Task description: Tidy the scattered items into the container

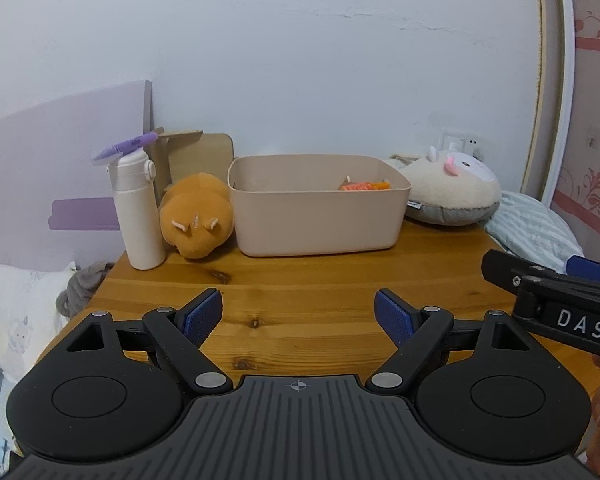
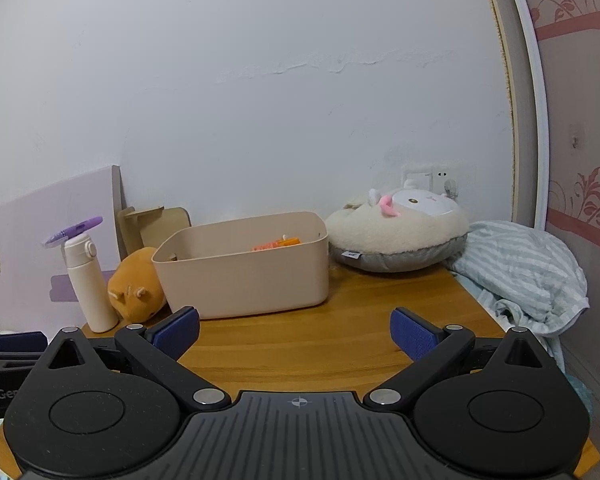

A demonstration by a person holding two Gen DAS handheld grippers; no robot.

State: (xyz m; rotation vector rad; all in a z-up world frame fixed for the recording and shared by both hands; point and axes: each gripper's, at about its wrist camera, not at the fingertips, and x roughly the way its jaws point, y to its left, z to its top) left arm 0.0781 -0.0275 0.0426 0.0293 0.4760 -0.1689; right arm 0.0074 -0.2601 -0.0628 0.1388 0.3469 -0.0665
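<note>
Wooden tabletop [image 1: 300,280] carries a beige plastic bin [image 1: 316,216] holding orange items [image 1: 364,186]; left gripper [image 1: 298,318] and right gripper [image 2: 294,336] both gape, empty.

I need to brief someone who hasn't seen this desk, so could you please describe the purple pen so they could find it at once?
Start at the beige bin at the back of the wooden table. To its left lies an orange plush, then a white bottle stands upright. The purple pen lies balanced across the bottle's cap, the only purple item raised off the tabletop.
</note>
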